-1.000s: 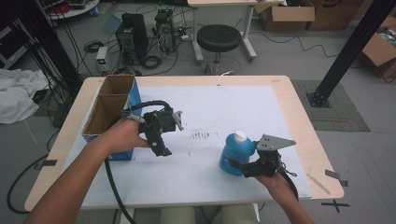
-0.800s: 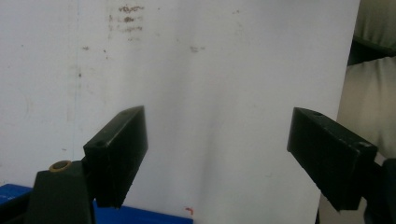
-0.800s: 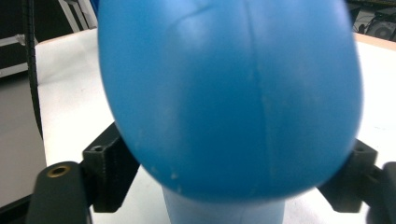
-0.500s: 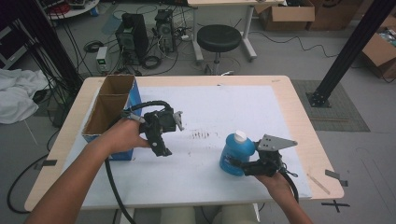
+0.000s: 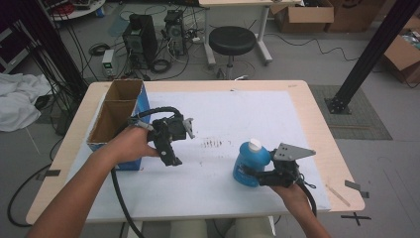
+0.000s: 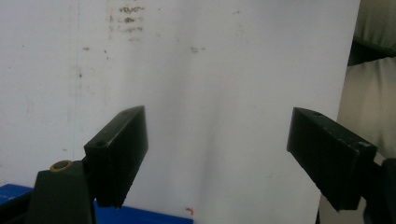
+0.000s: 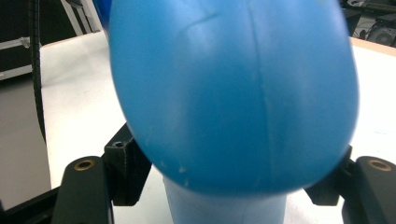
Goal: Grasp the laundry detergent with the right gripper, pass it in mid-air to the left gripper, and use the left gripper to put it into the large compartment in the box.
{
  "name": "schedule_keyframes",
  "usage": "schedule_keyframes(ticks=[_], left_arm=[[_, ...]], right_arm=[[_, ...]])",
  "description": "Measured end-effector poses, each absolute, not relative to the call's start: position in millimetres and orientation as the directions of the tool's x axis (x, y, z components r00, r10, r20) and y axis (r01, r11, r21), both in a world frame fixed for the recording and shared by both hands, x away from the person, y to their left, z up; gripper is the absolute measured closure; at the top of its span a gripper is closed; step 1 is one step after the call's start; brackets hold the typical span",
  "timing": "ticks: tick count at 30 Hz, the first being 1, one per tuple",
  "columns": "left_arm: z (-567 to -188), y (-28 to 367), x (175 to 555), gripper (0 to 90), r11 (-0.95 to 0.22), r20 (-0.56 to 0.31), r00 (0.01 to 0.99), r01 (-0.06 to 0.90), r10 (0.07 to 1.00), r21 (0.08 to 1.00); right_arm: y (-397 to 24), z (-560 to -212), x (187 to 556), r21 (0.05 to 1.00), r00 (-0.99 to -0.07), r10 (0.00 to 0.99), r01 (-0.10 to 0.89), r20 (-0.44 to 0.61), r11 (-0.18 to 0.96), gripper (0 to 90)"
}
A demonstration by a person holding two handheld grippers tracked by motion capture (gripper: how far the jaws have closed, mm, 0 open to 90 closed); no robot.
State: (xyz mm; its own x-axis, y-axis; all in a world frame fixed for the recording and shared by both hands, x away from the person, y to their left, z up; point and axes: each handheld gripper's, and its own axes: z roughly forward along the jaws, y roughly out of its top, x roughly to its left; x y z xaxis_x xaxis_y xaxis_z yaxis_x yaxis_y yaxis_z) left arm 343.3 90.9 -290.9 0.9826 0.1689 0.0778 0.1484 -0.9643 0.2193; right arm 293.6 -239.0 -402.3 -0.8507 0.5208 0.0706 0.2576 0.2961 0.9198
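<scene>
Workshop floor with cables, electronics, a round black stool (image 5: 232, 40) and cardboard boxes behind; in front, a wooden desk (image 5: 317, 124) covered by a white sheet (image 5: 247, 114) with faint brown smudges near its middle.

Item: blue bottle (image 5: 250, 162), white cap, standing upright on the sheet at the desk's right front. In the right gripper view its blue body (image 7: 233, 93) bulges close to the camera, with a paler lower section between the two black jaws.

Item: right gripper (image 5: 255, 174), held low at the bottom of the bottle. Its jaws have just been closing, with the bottle between them; they sit at either side of its lower part, and the pads appear to touch it.

Item: left gripper (image 5: 171, 159), held above the sheet, well apart from the bottle, just beside an open cardboard box with blue sides (image 5: 121, 106) at the desk's left. Jaws wide, nothing between them.
</scene>
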Motion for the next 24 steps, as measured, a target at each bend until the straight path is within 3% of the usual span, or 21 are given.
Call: schedule_keyframes(ticks=[24], left_arm=[[-290.9, 89.6, 344.1, 21.1, -0.965, 0.075, 0.983, 0.147, 0.167, 0.215]], right_arm=[[-239.1, -400.9, 292.3, 0.928, -0.858, 0.512, 0.225, 0.044, 0.296, 40.0]])
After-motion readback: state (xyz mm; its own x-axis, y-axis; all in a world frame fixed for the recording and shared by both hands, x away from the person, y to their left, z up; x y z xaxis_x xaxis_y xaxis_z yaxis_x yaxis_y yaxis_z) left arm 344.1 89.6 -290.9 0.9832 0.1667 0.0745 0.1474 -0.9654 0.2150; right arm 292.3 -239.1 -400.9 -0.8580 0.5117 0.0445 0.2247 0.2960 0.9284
